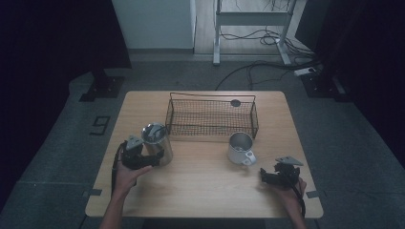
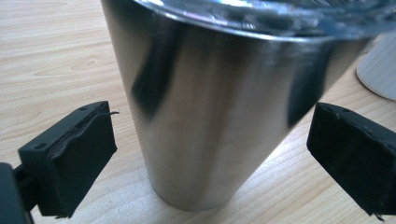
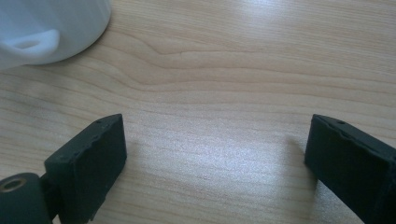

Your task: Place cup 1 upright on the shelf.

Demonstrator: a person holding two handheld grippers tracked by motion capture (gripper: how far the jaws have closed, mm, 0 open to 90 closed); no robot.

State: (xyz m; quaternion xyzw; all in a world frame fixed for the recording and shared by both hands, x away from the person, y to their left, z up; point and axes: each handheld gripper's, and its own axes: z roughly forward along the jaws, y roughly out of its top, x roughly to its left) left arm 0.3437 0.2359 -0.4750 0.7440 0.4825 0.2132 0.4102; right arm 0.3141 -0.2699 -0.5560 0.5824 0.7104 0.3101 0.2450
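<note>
Steel tumbler point(image 1: 156, 143) upright beside wire basket point(image 1: 211, 117)

A steel tumbler point(image 2: 219, 116) stands upright on the pale wooden counter point(image 2: 56, 51), narrowing towards its base. The left tool point(image 2: 210, 154) has its two black jaws spread to either side of the tumbler's lower half, both clear of the metal. A white rounded object point(image 2: 380, 74) sits at the right edge.

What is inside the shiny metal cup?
The shiny metal cup shows only bright glints at its mouth, seen from above. Its own wall hides the bottom, so I cannot tell if anything lies inside.
</note>
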